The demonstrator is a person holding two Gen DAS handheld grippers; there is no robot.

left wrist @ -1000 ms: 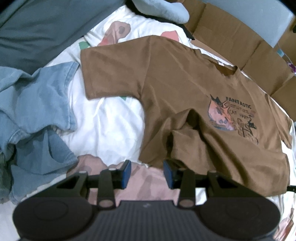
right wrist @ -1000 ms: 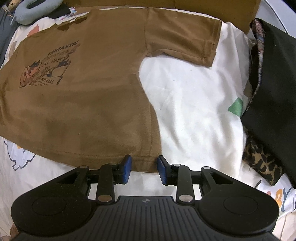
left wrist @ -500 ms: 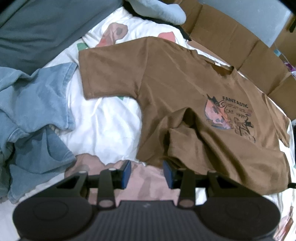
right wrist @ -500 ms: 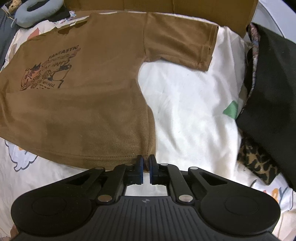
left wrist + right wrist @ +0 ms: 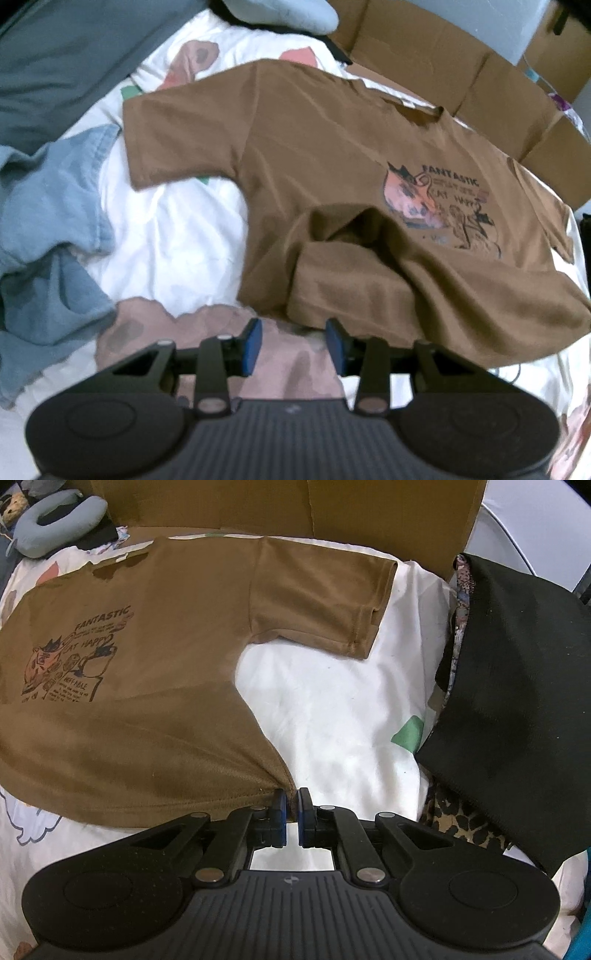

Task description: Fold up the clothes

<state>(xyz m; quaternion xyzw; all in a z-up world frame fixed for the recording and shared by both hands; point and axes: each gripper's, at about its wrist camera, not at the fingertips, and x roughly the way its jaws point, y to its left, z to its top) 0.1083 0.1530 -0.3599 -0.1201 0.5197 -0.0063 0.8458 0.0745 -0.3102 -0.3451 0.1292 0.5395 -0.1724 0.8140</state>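
folding is barely begun: your right gripper (image 5: 291,805) pinches the brown shirt (image 5: 147,657)'s hem corner on the bed (image 5: 332,709); your left gripper (image 5: 293,343) hangs open, and every fold remains.

On the brown T-shirt (image 5: 155,657) you can read "FANTASTIC" above the cat graphic (image 5: 62,668), w/ "CAT HAPPY" just under it. Smaller lines in the print's lower panel are too fine to read. From your left wrist view only "FANTASTIC" is clear, rest is blurred.
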